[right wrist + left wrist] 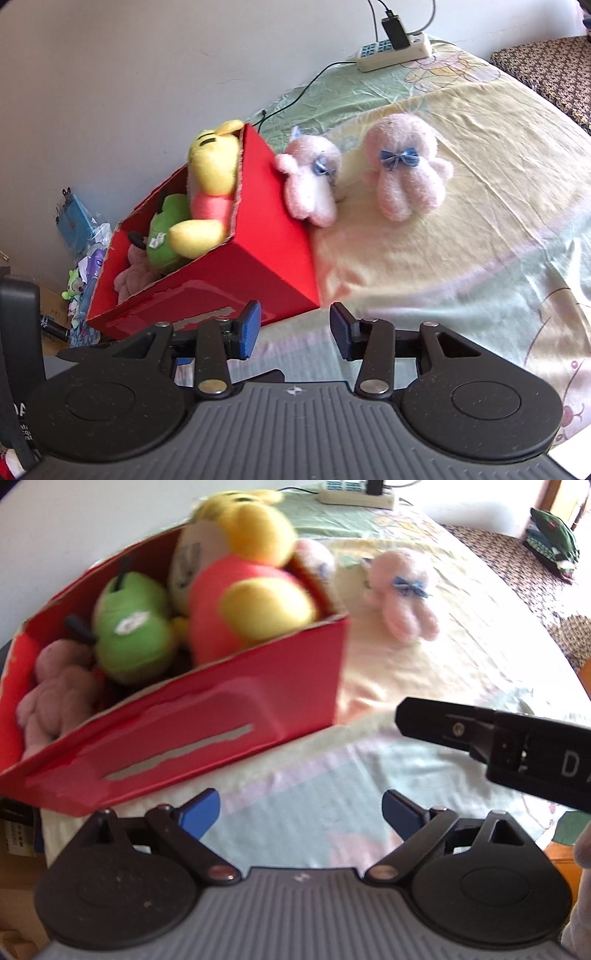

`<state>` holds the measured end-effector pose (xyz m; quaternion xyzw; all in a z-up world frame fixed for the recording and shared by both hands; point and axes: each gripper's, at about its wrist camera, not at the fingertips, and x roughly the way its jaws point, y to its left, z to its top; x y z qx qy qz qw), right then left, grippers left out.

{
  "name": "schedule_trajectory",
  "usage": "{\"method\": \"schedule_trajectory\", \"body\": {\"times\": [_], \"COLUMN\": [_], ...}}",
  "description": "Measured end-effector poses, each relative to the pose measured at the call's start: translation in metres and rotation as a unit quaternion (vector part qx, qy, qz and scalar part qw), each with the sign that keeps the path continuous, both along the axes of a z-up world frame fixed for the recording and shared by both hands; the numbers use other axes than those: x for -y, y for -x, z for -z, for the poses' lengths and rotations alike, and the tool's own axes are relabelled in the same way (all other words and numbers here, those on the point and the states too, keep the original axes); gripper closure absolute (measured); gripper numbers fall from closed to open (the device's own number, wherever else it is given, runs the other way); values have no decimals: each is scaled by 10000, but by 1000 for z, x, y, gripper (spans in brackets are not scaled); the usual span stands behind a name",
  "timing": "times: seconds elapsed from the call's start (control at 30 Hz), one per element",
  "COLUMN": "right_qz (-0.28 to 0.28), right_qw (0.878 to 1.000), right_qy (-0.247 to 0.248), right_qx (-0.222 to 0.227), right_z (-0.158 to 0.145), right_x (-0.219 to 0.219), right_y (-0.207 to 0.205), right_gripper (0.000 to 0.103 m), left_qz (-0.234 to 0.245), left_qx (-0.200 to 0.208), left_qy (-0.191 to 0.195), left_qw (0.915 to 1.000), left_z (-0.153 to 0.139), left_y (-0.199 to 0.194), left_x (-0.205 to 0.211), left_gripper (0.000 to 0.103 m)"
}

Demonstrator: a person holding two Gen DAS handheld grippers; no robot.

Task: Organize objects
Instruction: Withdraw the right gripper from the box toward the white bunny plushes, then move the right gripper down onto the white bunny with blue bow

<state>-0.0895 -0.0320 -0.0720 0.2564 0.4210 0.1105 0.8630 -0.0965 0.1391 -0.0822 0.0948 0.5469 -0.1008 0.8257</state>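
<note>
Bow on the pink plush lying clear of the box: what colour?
Blue bow, clearest in the right wrist view.

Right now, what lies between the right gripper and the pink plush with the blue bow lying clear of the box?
Only bare bedsheet: the right wrist view shows nothing between the right gripper and that pink plush.
</note>
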Motion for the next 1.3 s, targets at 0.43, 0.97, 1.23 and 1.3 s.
{"method": "schedule_trajectory", "body": {"times": [0.43, 0.97, 1.23, 1.3], "right_qz": [22, -217, -427, -487], "right_qw": [9996, 9988, 9976, 9972], "right_qy": [-2, -199, -347, -371], "right_qx": [-266, -380, -425, -428], "right_z": [15, 27, 33, 34], "right_x": [68, 131, 151, 153], "right_y": [-16, -54, -71, -74], "right_gripper": [57, 57, 57, 57], "left_qz": [204, 33, -357, -435], "left_qx": [-204, -155, -91, -58], "left_qy": [22, -230, -319, -337], "left_qw": [9996, 9996, 9988, 9985], "left_z": [11, 16, 18, 18], "left_y": [-19, -50, -65, -67], "left_x": [71, 133, 142, 143], "left_gripper": [8, 8, 8, 8]}}
